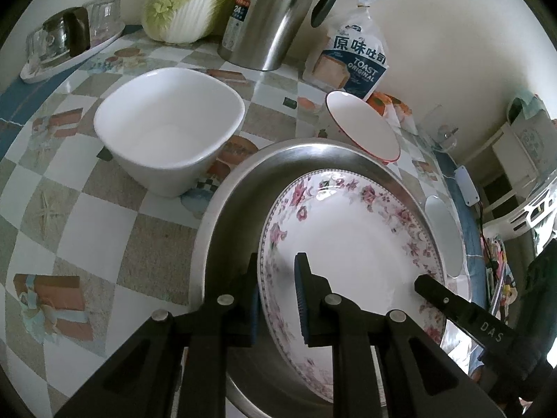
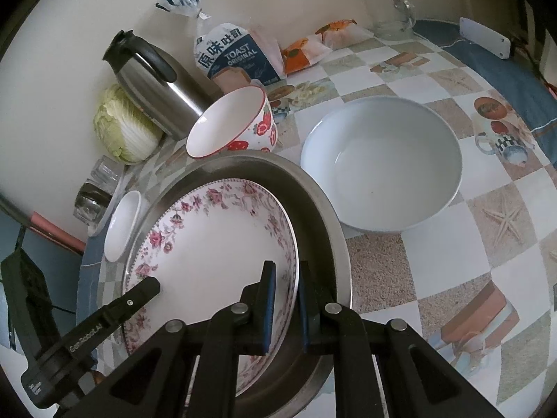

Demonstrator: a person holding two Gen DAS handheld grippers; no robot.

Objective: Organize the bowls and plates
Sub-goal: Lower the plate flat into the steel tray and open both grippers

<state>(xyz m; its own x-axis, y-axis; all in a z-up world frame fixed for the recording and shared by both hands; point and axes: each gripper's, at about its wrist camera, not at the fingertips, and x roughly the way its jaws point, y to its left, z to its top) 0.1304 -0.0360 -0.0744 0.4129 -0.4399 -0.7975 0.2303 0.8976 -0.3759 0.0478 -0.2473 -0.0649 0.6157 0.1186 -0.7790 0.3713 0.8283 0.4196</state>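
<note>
Nearest, L wrist view: left gripper [image 1: 276,291] is clamped on the near-left rim of the floral plate [image 1: 355,244], one blue pad outside the rim, the other over the white face. Same in the R wrist view: right gripper [image 2: 285,299] is clamped on the plate's opposite rim [image 2: 222,240], rim pinched between the two blue pads. Each gripper's black finger also shows at the far edge of the other's view.

The floral plate sits tilted inside the steel basin [image 1: 243,188], w/ its rim riding above the basin wall on the gripped sides; whether its underside touches the basin floor can't be told, as the plate hides it. The basin [image 2: 313,195] rests on the checked tablecloth [image 1: 104,209].

Just beyond the basin on the L side: a square white bowl [image 1: 167,129], upright. On the R side: a round white bowl [image 2: 383,167], upright, just beside the basin rim. Behind the basin, a strawberry-print bowl [image 2: 236,122] w/ a red rim is tipped on its side, leaning at the basin's far edge. A small white dish [image 2: 122,226] stands beside the basin.

Farther back by the wall: a steel thermos jug [image 1: 278,17], a napa cabbage [image 1: 188,3], a bag of toast bread [image 1: 351,59], and glasses on a small tray [image 1: 69,41].
</note>
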